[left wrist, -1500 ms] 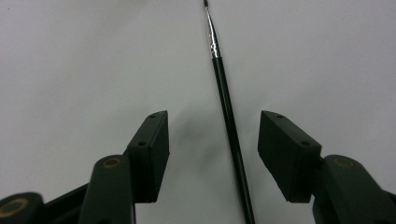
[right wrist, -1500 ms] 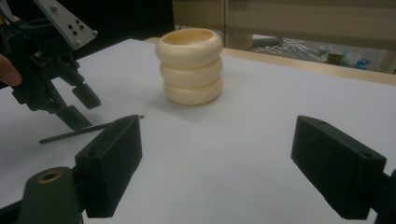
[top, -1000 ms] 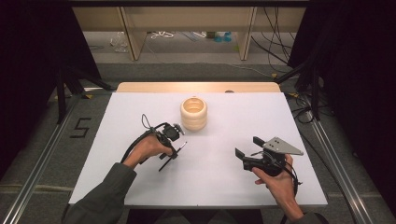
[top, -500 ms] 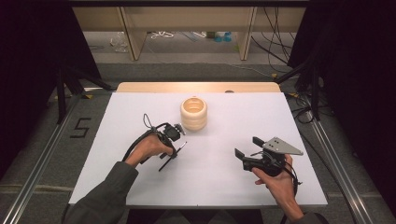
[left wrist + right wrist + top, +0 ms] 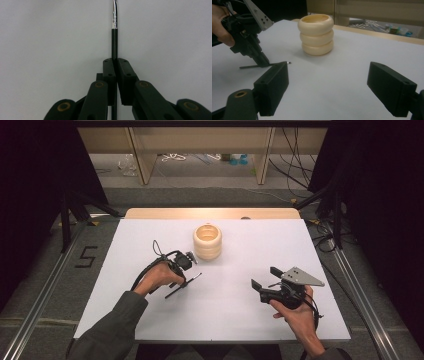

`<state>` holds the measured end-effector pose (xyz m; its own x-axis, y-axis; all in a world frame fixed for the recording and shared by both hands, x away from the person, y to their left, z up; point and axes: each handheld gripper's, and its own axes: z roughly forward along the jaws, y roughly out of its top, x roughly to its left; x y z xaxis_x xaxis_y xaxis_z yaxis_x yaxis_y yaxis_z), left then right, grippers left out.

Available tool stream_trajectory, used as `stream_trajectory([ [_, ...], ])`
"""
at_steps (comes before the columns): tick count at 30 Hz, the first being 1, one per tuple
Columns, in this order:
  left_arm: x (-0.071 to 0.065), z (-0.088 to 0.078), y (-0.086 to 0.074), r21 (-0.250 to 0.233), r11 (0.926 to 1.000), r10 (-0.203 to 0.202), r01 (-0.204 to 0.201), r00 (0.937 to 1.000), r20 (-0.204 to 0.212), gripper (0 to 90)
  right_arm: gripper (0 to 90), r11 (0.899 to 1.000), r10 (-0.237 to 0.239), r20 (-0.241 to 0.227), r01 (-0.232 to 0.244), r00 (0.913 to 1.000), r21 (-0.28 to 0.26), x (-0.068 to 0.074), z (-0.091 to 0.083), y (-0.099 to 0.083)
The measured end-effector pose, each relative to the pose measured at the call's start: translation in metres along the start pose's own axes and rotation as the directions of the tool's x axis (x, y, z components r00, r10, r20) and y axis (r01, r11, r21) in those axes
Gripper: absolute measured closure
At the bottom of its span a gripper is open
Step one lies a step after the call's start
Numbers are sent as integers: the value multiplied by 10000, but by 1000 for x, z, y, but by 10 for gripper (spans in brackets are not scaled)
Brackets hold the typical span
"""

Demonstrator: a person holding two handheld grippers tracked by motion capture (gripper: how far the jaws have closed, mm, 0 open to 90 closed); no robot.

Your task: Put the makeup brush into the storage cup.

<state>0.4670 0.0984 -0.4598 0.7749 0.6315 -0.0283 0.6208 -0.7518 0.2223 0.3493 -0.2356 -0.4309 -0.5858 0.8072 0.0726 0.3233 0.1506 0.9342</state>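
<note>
A cream ribbed holder (image 5: 207,241) of three stacked rings stands open-topped at the table's middle back, and is seen in the right gripper view (image 5: 316,34). My left gripper (image 5: 183,282) is shut on a thin black rod with a metal tip (image 5: 192,279), held low over the white tabletop, left of and nearer than the holder. In the left gripper view the rod (image 5: 114,37) runs straight out from the pinched jaws (image 5: 115,62). My right gripper (image 5: 265,278) hovers open and empty at the front right, its jaws wide apart (image 5: 332,82). It faces the left gripper (image 5: 264,63) and the rod (image 5: 249,66).
The white table sheet (image 5: 300,250) covers most of a wooden top, whose strip (image 5: 210,213) shows along the far edge. Metal rails run down both sides. Shelving and cables lie on the floor beyond the table.
</note>
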Motion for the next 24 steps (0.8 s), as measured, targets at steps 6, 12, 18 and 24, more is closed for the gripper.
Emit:
stream_trajectory([
  [6, 1, 0, -2, -161, 9997, 185, -184, 9998, 58, 848, 185, 10000, 3, 3, -3, 10000, 5, 0, 0, 0],
  [12, 4, -3, -6, -612, 9981, 79, -63, 9996, 266, 848, 187, 10000, 9, 2, -9, 10000, 0, 0, 0, 0],
  [18, 4, -21, -8, -1625, 9867, 109, -23, 9986, 520, 848, 187, 9999, 40, -21, -40, 10000, 101, 0, 0, 0],
  [24, 0, -39, -12, -3064, 9508, -201, 457, 9961, 863, 848, 187, 9995, 296, -204, -297, 9994, -58, 0, 2, -1],
])
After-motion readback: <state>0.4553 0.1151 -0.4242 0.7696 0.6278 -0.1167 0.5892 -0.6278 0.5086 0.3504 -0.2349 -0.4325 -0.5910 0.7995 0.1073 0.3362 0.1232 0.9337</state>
